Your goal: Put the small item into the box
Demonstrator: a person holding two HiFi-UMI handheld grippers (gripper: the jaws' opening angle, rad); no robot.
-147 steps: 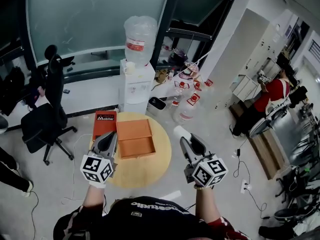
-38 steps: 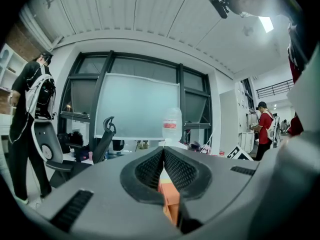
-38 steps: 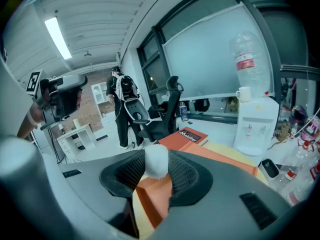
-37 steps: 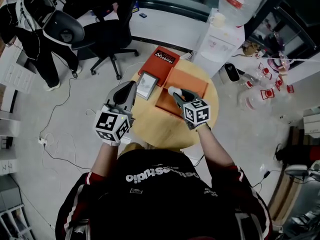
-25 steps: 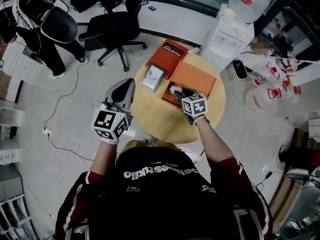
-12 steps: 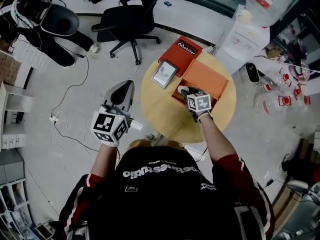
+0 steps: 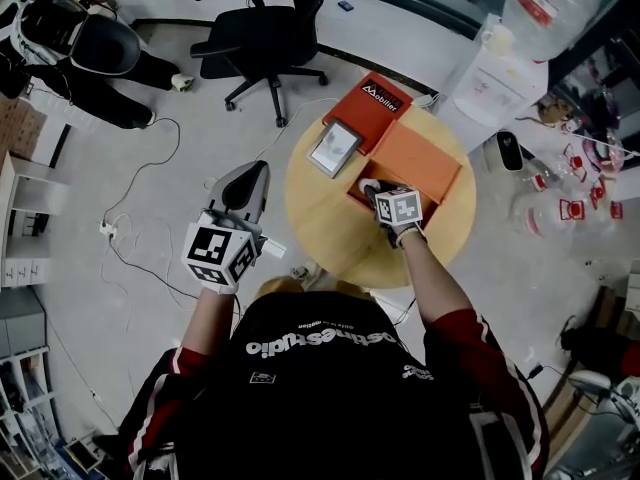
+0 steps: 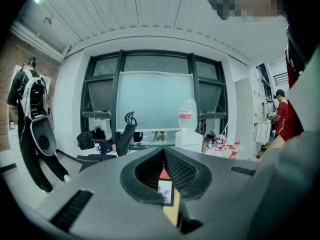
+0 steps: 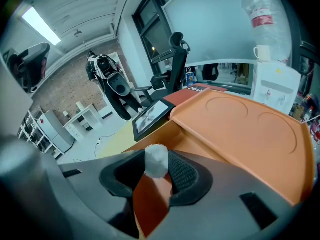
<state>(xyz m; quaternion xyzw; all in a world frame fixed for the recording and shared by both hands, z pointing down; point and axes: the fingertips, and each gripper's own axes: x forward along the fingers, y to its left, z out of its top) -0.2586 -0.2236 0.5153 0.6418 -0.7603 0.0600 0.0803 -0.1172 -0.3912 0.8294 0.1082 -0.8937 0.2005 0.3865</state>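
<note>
the small item (image 9: 156, 160), white and stubby, is pinched at the very tips of the right gripper (image 7: 371, 187). its fingers (image 9: 184, 176) are held above the near wall of the orange box (image 9: 240, 129), with the box's flat inlay ahead of them and to their right. the left gripper (image 7: 249, 176) is held off the tabletop (image 7: 325, 233), its fingers pressed together on nothing. the likeliest trouble is judged to be a release made too early: with the wall right beneath the fingers, the item could be dropped on the rim, bounced onto the tabletop, or rolled toward the picture frame (image 7: 335, 148) to the fingers' left.
</note>
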